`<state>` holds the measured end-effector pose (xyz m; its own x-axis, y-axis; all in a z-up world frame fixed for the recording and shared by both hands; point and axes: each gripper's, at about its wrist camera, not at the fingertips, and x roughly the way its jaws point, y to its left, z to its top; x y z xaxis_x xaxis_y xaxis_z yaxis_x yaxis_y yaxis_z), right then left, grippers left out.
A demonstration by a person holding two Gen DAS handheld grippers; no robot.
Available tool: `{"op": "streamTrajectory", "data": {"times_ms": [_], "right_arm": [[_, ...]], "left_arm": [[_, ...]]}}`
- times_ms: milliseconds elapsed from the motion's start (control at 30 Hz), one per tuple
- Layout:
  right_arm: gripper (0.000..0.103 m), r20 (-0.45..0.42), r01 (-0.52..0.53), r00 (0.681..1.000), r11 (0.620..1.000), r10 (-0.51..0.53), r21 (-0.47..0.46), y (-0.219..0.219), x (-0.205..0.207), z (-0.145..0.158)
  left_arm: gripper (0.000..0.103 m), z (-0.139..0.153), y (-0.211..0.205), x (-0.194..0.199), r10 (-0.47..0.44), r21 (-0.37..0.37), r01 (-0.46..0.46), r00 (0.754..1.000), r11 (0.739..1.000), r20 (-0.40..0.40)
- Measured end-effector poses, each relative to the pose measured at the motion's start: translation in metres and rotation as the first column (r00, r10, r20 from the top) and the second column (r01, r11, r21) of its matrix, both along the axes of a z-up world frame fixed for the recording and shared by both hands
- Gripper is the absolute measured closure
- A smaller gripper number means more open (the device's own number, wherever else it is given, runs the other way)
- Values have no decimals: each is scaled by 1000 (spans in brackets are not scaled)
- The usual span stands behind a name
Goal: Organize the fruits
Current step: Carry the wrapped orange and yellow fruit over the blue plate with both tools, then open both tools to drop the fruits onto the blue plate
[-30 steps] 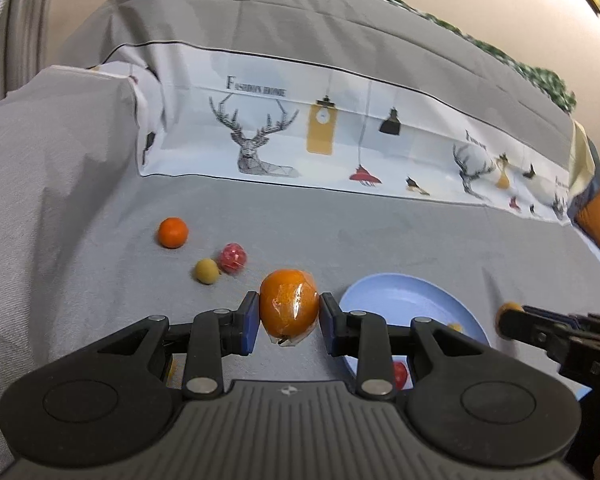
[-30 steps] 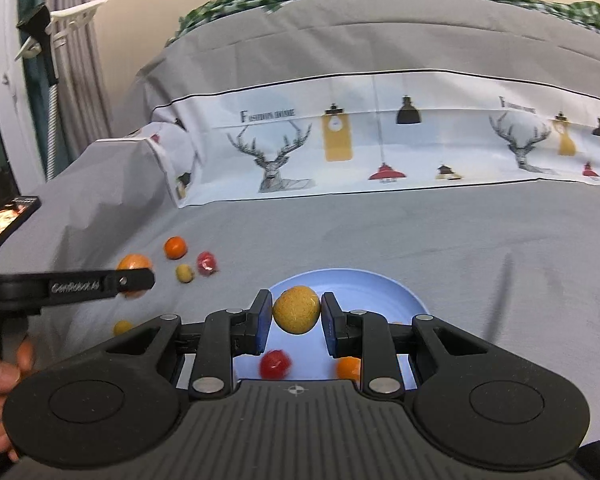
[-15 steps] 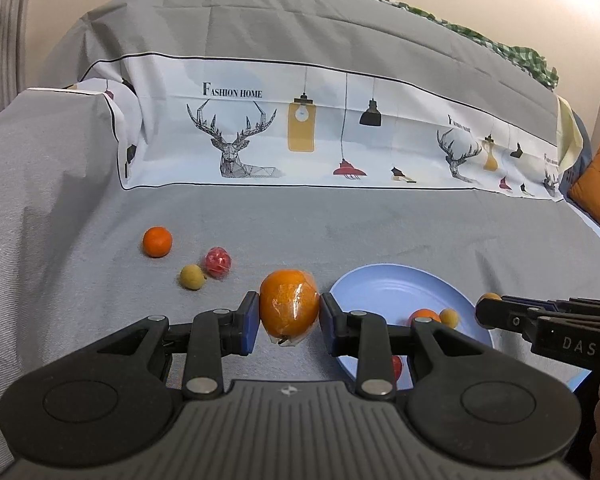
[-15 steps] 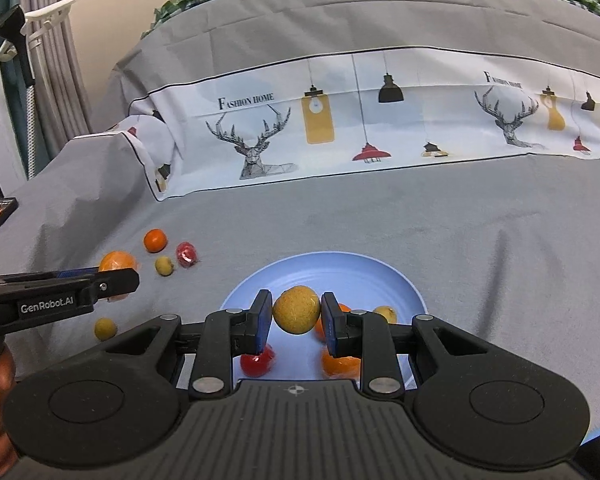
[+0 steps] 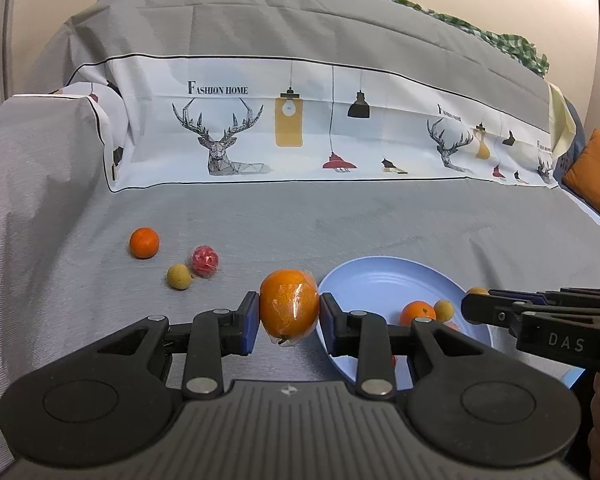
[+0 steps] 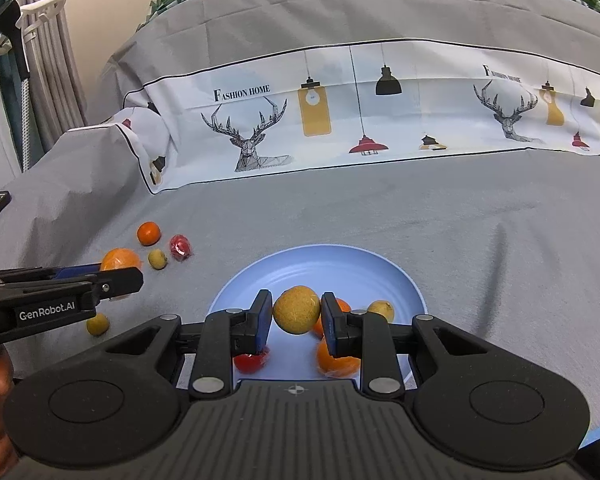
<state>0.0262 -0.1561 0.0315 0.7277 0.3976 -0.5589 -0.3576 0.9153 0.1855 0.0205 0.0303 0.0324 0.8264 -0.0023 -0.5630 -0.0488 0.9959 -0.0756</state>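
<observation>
Stock as I count it, both cams:
- round orange citrus fruits (image 6: 148,233): 4 total. 1 loose on cloth, 1 in clear wrap, 2 on plate.
- small round yellow-tan fruits (image 6: 157,258): 4 total. 2 loose on cloth, 1 on plate, 1 clamped.
- small red fruits in shiny wrap (image 6: 180,246): 2 total. 1 on cloth, 1 on plate.
- round pale-blue plate (image 6: 380,266): 1.
- black two-finger grippers: 2, i.e. left gripper (image 5: 289,316) and right gripper (image 6: 296,314), w/ 1 fruit apiece.
- orange cushion (image 5: 596,172): 1.
</observation>
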Motion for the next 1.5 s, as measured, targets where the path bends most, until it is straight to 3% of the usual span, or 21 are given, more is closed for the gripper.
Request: {"op": "streamTrajectory", "data": {"times_ms": [667, 1500], "right_arm": [[75, -4, -39, 999, 996, 39, -75, 12, 1, -6], [75, -12, -41, 999, 994, 40, -103, 16, 2, -10]], "left_arm": [[68, -29, -42, 15, -155, 12, 155, 988, 988, 9], [68, -34, -35, 25, -129, -33, 129, 992, 991, 1]]}}
